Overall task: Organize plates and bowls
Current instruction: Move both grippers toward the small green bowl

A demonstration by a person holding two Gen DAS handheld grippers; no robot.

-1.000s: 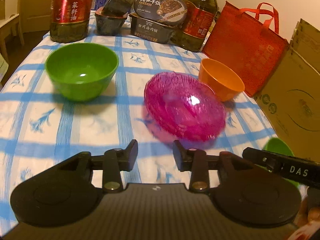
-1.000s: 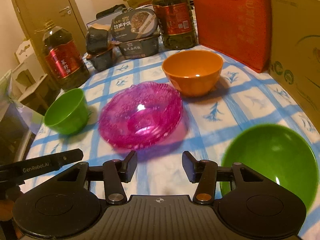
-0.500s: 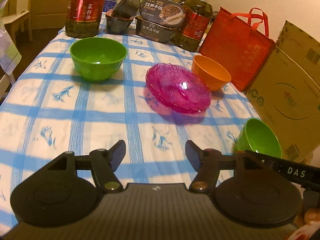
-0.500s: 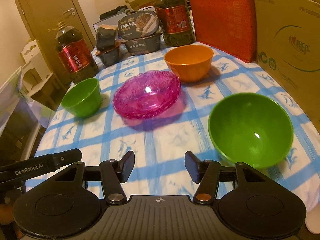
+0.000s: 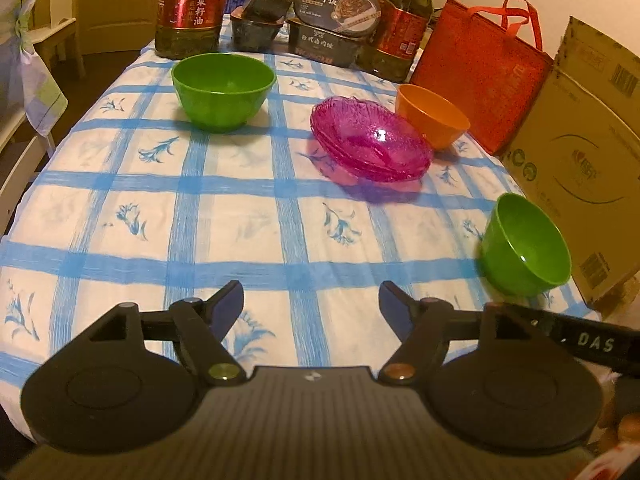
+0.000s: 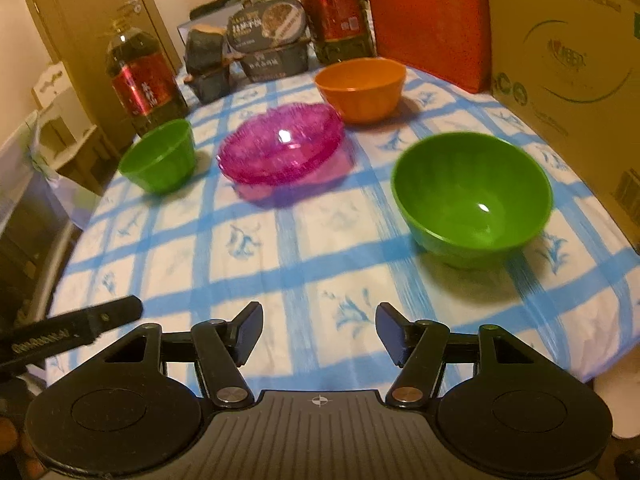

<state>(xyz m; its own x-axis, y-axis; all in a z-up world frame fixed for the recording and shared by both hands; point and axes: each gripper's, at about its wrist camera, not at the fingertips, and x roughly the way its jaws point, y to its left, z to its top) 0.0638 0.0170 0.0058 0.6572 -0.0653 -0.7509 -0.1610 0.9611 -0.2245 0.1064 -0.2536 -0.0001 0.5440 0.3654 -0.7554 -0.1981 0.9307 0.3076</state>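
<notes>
Blue-checked cloth covers the table, where two green plastic bowls, an orange plastic bowl and a stack of translucent pink ribbed glass plates sit well apart. Both the left gripper and right gripper have just been opening, with nothing between their jaws. The bowls look light, stiff and slick, best pinched at the rim; the plates look heavier and breakable, so lift them by the edge.

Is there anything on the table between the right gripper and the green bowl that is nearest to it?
Nothing visible. The right gripper is open and holds nothing, its jaws have just been opening, and only bare tablecloth lies between it and the green bowl. The pink plates and orange bowl sit farther back.
</notes>
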